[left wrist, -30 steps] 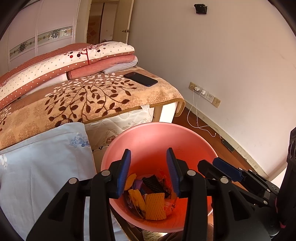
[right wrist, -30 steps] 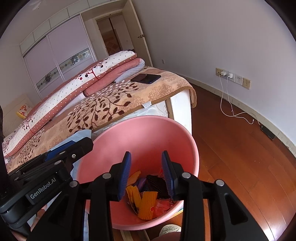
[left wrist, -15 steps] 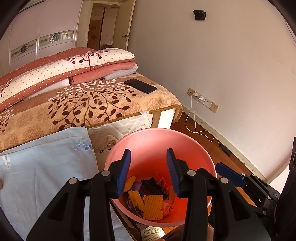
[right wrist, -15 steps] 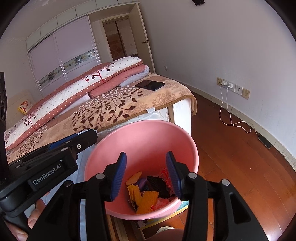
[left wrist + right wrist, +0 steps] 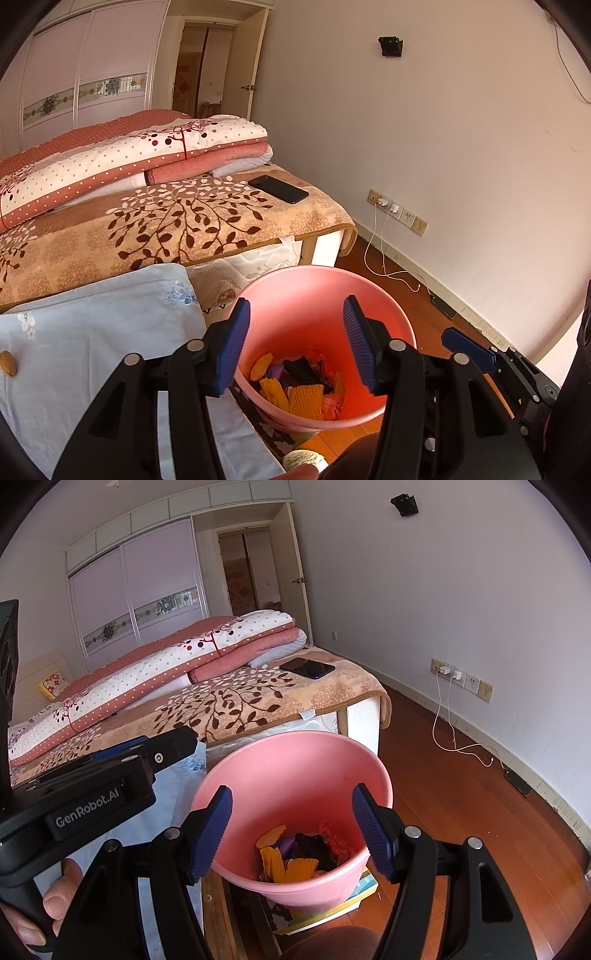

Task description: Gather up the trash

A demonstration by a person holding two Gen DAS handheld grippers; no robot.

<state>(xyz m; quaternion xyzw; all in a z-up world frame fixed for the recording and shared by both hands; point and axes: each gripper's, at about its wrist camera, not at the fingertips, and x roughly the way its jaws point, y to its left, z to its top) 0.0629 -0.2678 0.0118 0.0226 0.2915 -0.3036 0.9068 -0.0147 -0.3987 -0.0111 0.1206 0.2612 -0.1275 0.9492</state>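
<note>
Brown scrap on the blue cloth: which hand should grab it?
Left, probably. Both grippers' jaws are opening, empty, but the scrap lies left of the left gripper; the right gripper sits beyond it, by the bin.

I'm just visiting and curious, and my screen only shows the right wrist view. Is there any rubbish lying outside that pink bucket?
Observer: Possibly. The left wrist view shows a small brown almond-shaped thing on the pale blue cloth, at the far left edge.
Operator: Anything down by the bucket?
Observer: A round cream-coloured object shows just in front of the pink bucket, at the bottom edge. I cannot tell what it is.
Operator: Is the other tool carrying anything?
Observer: No. The left gripper has its jaws opening, with nothing between them.
</note>
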